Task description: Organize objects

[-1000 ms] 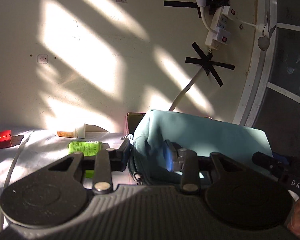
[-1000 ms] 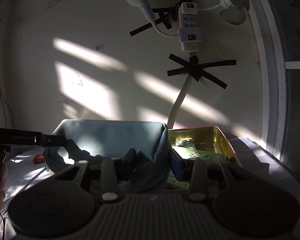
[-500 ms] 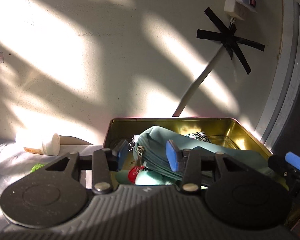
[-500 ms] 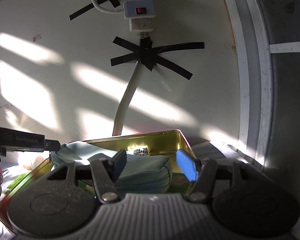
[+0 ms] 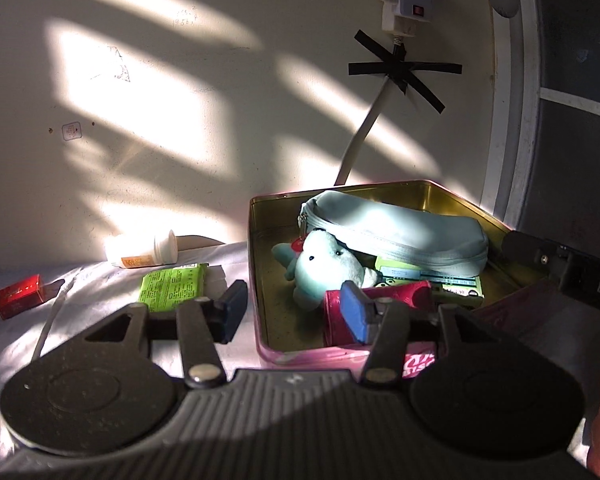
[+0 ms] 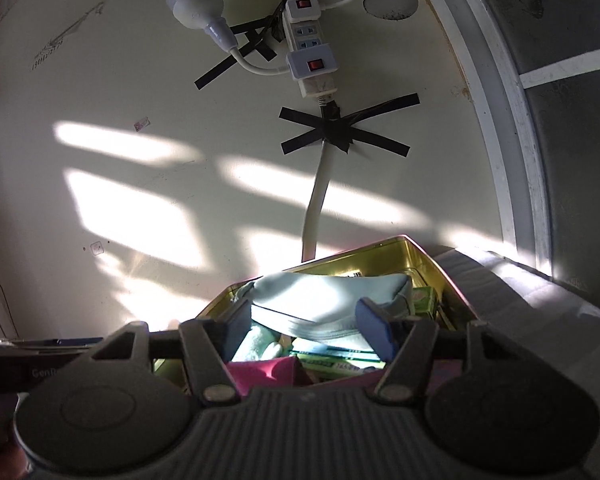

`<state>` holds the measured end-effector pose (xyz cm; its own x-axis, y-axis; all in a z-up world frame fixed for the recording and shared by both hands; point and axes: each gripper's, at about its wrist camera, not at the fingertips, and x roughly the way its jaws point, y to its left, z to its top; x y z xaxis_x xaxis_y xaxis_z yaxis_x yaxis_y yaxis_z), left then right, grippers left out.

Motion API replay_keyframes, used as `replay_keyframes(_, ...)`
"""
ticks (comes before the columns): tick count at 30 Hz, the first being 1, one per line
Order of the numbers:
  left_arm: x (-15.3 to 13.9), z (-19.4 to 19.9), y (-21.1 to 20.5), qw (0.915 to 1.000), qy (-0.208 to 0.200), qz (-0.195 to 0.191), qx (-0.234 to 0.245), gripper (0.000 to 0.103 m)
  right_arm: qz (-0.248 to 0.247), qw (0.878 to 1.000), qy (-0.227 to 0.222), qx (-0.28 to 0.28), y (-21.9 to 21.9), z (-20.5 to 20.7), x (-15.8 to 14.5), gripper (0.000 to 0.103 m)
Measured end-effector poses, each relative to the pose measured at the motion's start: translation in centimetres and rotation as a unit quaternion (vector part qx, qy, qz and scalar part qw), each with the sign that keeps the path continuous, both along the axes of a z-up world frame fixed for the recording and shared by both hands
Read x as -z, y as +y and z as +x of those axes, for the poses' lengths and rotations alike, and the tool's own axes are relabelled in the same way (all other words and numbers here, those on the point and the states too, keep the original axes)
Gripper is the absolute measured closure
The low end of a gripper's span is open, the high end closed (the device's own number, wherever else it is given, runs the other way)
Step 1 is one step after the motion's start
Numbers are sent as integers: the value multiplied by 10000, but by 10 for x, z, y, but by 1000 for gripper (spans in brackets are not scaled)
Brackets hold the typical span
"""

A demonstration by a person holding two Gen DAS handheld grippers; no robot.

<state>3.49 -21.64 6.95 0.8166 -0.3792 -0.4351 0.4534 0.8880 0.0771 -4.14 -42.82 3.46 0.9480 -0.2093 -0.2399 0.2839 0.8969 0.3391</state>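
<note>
A light blue zip pouch [image 5: 400, 236] lies in the gold tin [image 5: 260, 240] on top of a green box [image 5: 428, 280], with a pale plush toy [image 5: 324, 260] and a magenta box [image 5: 380, 300] beside it. My left gripper [image 5: 294, 312] hovers short of the tin's near left corner, jaws opening and nothing pressed between the pads. My right gripper [image 6: 304, 328] stands just in front of the pouch [image 6: 328, 300], its jaws also opening, and its pads are clear of the fabric. The tin's far rim [image 6: 432, 264] shows behind.
On the white cloth left of the tin lie a green packet [image 5: 174, 286], a white bottle [image 5: 144, 250] on its side and a small red box [image 5: 20, 300]. A power strip [image 6: 308, 52] and its taped cord hang on the wall behind. A window frame [image 5: 508, 120] stands to the right.
Both grippers held the pouch up a second ago. It now rests in the tin. Both have let go, opened, and drawn back from it.
</note>
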Motion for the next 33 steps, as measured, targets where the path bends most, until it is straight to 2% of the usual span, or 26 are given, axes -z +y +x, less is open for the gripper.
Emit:
replay_keyframes(5,19,-15,27,9996,77,126,-239,47,73,9998,134,-122,31,-17,10,43)
replay_keyframes(12,48,-18,57,9969,462,110,-626,47,10,9976,470,-502,67,-18,27,43)
replay_keyframes(18,59,-17,76,9948,581,72,-829,47,-167,9942,655,-842,95,-18,30,43)
replay_keyframes(26,63,-5,115,9915,607,-88,-1151,43,-581,9843,858,-1432,144,3,26,43)
replay_keyframes(33,64,19,158,9871,544,-106,-1503,43,-888,9702,1134,-1949,190,38,29,43)
